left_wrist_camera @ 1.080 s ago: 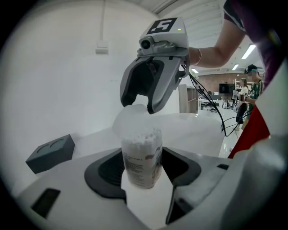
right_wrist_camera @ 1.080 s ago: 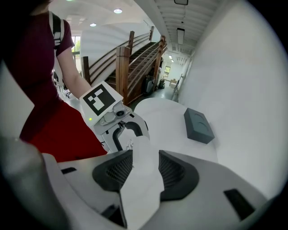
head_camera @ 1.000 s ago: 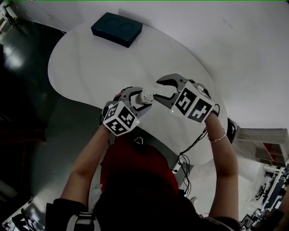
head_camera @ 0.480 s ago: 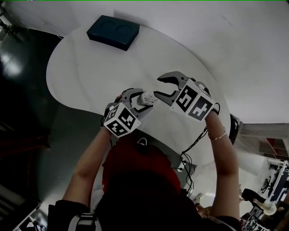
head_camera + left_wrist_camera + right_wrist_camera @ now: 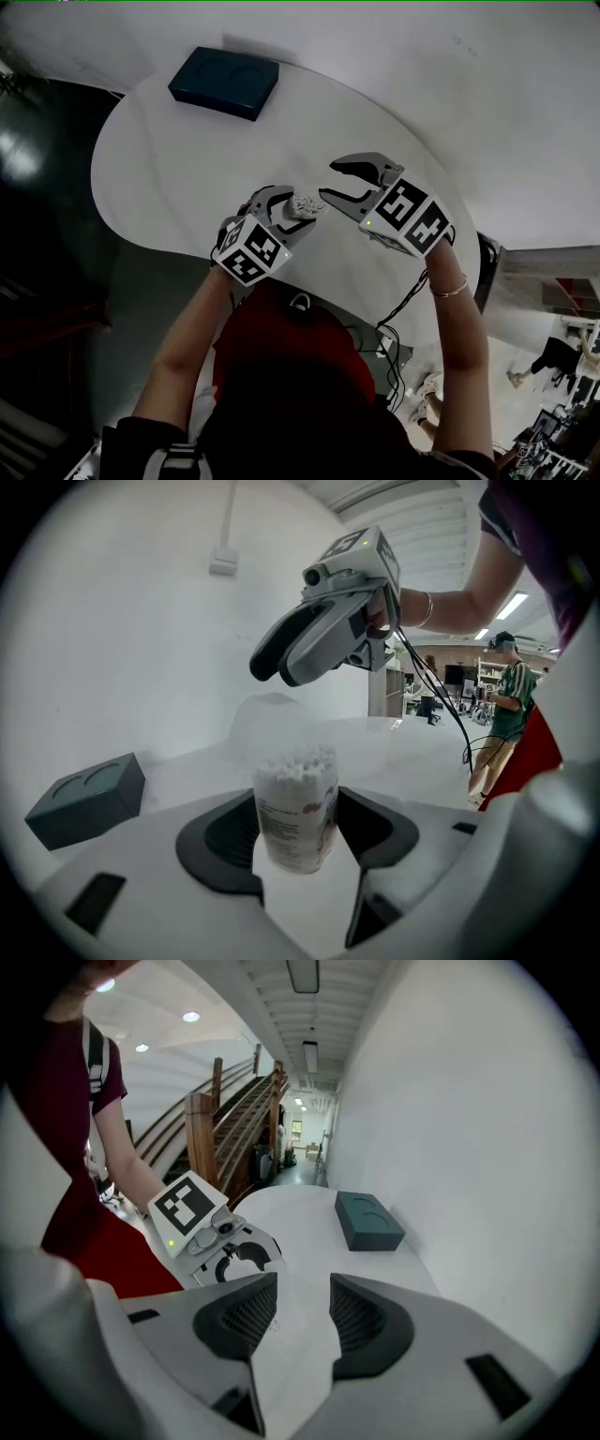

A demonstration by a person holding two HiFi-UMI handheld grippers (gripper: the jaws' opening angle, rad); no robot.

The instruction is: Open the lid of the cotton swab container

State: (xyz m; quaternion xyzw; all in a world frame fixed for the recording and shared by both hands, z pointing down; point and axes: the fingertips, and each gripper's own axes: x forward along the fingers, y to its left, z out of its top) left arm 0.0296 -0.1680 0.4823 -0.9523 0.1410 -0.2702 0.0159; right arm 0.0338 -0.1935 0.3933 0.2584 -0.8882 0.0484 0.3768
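Note:
The cotton swab container (image 5: 292,799) is a small clear tub packed with white swab tips, standing upright between the jaws of my left gripper (image 5: 298,832), which is shut on it. From the head view it shows as a pale tub (image 5: 305,204) at the left gripper (image 5: 296,210), above the table's near edge. My right gripper (image 5: 327,182) hangs just right of the tub, open and apart from it. In its own view the right gripper (image 5: 302,1307) has nothing between its jaws. I cannot tell whether a clear lid covers the swabs.
A dark blue box (image 5: 223,82) with two round hollows lies at the far end of the white table (image 5: 178,159); it also shows as a box (image 5: 86,799) and a box (image 5: 367,1221). A person (image 5: 506,705) stands in the background. Cables (image 5: 398,305) hang off the table's near edge.
The right gripper's fingertip has drawn slightly back from the tub's top, to the right. The left gripper keeps the tub in the same place.

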